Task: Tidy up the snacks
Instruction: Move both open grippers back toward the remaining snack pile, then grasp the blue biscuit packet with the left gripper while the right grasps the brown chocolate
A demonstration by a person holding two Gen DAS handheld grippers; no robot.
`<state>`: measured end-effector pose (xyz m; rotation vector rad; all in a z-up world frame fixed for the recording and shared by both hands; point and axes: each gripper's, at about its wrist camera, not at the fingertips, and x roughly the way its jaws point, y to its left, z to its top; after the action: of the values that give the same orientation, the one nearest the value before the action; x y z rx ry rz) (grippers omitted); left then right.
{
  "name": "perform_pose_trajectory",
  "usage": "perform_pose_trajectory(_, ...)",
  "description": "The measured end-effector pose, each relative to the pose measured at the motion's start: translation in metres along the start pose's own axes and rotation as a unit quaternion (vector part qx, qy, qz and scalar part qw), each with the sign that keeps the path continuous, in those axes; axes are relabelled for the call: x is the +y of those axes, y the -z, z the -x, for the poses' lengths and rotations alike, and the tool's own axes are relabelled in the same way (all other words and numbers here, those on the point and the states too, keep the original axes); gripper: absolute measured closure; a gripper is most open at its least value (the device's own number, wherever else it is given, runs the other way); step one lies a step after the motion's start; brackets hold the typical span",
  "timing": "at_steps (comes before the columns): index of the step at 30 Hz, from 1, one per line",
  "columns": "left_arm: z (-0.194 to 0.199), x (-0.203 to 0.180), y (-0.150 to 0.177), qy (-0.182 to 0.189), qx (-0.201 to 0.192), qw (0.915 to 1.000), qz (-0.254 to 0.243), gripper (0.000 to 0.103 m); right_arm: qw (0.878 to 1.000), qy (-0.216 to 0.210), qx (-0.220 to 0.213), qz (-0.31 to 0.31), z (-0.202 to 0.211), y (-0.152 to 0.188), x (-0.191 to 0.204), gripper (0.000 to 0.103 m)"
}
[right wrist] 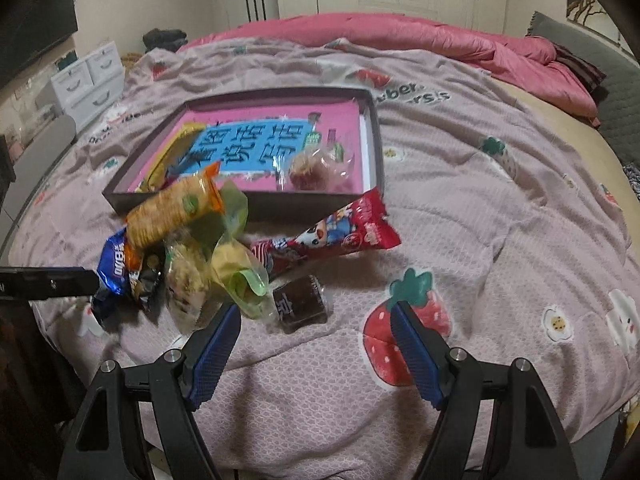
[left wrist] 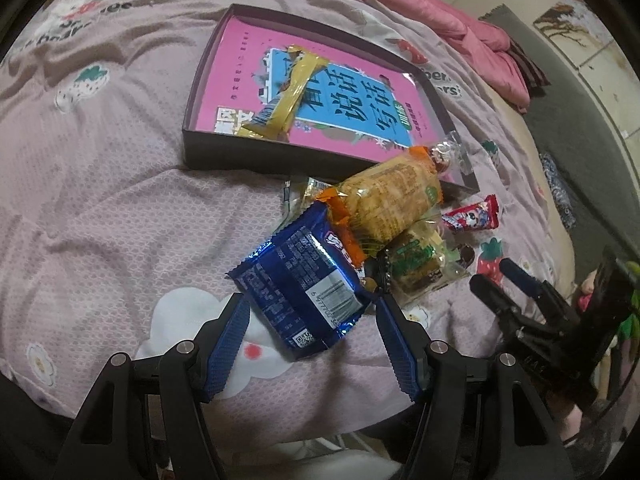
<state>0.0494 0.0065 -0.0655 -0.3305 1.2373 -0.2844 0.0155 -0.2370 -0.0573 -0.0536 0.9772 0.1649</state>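
A shallow dark box [left wrist: 256, 148] [right wrist: 248, 204] with a pink book in its bottom lies on the bed. It holds a gold bar [left wrist: 286, 94] and a clear-wrapped cake [right wrist: 316, 170]. A snack pile lies before it: a blue packet [left wrist: 304, 288] [right wrist: 116, 264], an orange cracker pack [left wrist: 392, 196] [right wrist: 172, 210], a green-wrapped cake [left wrist: 416, 268] [right wrist: 236, 268], a red packet [left wrist: 474, 214] [right wrist: 332, 232] and a brown cube [right wrist: 302, 302]. My left gripper [left wrist: 312, 316] is open, its jaws on either side of the blue packet. My right gripper [right wrist: 316, 322] is open just before the brown cube.
The pink-grey strawberry-print bedspread [right wrist: 460, 208] covers the bed, with a pink duvet [right wrist: 440, 40] bunched at the far side. White drawers [right wrist: 88, 76] stand left of the bed. The right gripper also shows in the left wrist view [left wrist: 496, 276].
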Motion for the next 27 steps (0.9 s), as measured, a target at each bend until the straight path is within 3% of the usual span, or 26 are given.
perform_pose_trajectory(15,-0.023,0.01,-0.008,0.012,0.026,0.9981,0.054,0.029,0.999,0.023,0.014,0.037,-0.018,-0.005,0.009,0.026)
perform_pose_trajectory(27,-0.032,0.008,-0.013,-0.007,0.026,0.9951,0.095,0.027,0.997,0.017,0.029,0.069,-0.033,-0.007,0.019,0.046)
